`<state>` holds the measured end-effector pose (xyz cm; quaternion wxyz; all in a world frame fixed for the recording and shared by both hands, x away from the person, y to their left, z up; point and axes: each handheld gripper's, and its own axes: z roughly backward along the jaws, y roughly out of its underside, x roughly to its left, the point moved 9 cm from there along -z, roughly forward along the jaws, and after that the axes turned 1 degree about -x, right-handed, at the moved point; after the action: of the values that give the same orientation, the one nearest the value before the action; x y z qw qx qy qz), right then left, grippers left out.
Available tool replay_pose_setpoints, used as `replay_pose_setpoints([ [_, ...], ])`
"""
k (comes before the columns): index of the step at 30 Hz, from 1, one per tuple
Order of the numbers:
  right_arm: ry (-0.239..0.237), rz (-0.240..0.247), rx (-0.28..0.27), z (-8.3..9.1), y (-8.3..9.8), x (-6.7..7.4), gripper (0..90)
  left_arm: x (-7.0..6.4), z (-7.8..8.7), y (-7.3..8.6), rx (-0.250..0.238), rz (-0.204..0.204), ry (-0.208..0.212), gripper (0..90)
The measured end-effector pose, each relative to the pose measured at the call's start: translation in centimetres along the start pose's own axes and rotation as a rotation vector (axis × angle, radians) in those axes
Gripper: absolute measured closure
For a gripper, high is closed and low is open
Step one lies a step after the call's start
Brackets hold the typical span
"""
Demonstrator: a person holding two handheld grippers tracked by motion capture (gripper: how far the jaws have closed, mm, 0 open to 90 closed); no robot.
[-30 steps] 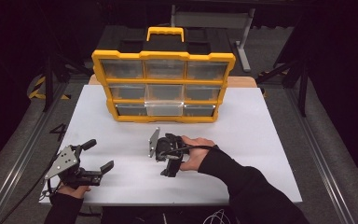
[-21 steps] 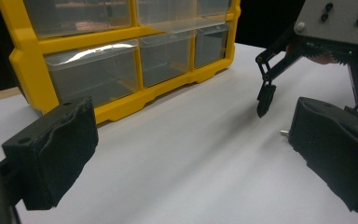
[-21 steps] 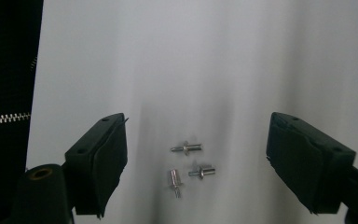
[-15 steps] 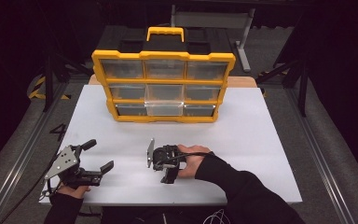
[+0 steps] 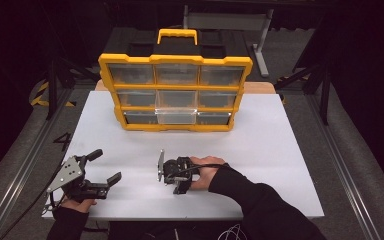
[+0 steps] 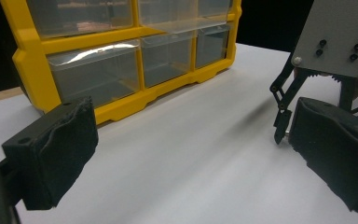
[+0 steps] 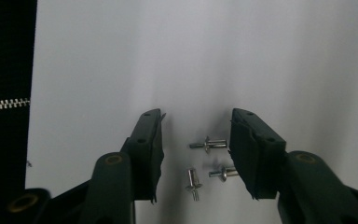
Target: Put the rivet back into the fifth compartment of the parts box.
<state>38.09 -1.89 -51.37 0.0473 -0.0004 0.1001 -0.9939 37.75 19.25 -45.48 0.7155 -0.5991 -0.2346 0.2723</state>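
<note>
Right gripper [image 7: 195, 140] view alone shows three rivets [image 7: 208, 144] on the table [image 5: 280, 145] between its parted, empty jaws; left gripper [image 5: 102, 167] gapes empty, organizer [image 5: 175, 92] beyond

Yellow drawer organizer [image 5: 175, 92] at far side of white table [image 5: 280, 145].

- I see the yellow drawer organizer [image 5: 175, 90] at the white table's [image 5: 280, 150] far edge.
- My left gripper [image 5: 99, 170] rests near the front-left corner, jaws spread.
- My right gripper [image 5: 172, 172] lies mid-table, pointing left; jaw state unclear.
</note>
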Motion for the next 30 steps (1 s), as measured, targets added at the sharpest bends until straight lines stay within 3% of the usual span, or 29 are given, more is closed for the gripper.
replay_pose_setpoints([
  [6, -0.011, 0.006, 0.003, 0.1, 0.0, 0.2, 72.3, 0.0, 0.0, 0.0, 0.001, 0.002, 0.000, 2.3],
  [17, -0.006, 0.009, 0.005, 0.5, -0.1, 0.2, 73.0, 0.0, 0.1, 0.0, -0.001, 0.002, -0.002, 2.3],
  [23, 0.010, 0.034, -0.026, 2.3, -0.8, 0.1, 73.0, 0.0, 0.1, 0.0, 0.000, 0.003, -0.002, 2.3],
  [30, 0.021, 0.032, -0.047, 4.6, -1.4, -0.3, 73.0, 0.0, 0.1, 0.0, -0.002, 0.006, -0.004, 2.3],
])
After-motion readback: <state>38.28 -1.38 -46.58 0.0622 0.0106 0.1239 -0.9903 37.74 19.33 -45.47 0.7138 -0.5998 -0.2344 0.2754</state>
